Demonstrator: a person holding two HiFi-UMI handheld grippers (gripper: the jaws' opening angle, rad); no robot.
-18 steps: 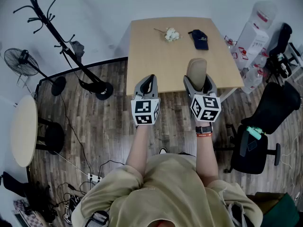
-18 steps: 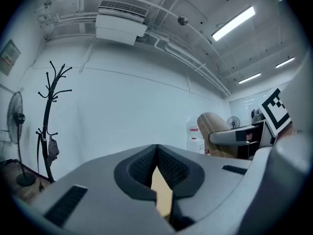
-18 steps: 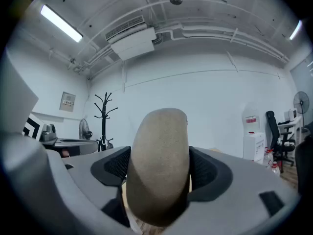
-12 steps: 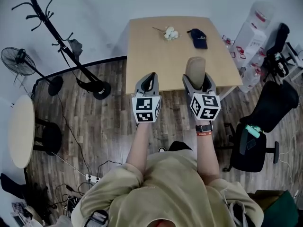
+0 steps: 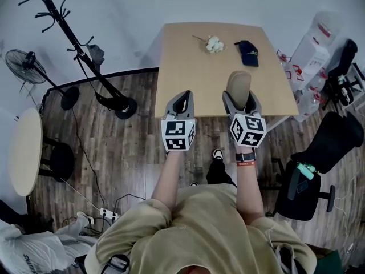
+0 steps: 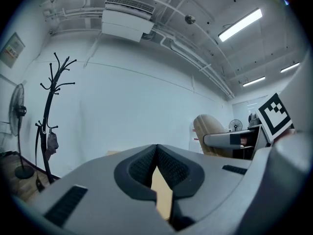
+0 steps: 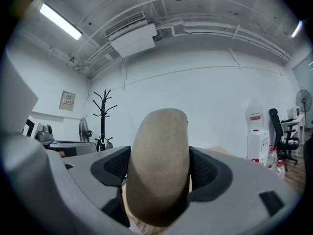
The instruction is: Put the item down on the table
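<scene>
A tan, rounded, suede-like item (image 5: 238, 88) (image 7: 159, 165) stands upright between the jaws of my right gripper (image 5: 242, 103) (image 7: 160, 173), which is shut on it; both pads press its sides. It hangs over the near edge of the light wooden table (image 5: 188, 73). My left gripper (image 5: 179, 103) (image 6: 156, 173) is level with it at the table's near edge, shut with nothing between its jaws. In the left gripper view the held item (image 6: 209, 136) shows at the right.
A white flower sprig (image 5: 213, 43) and a dark cap (image 5: 248, 51) lie at the table's far side. A coat stand (image 5: 85, 56) and a fan (image 5: 25, 67) stand to the left. Office chairs (image 5: 319, 158) and water bottles (image 5: 311, 56) crowd the right.
The view has shifted slightly; table and grippers sit a little further right in the head view. A foot has stepped forward under the arms. Both grippers keep their grip state.
</scene>
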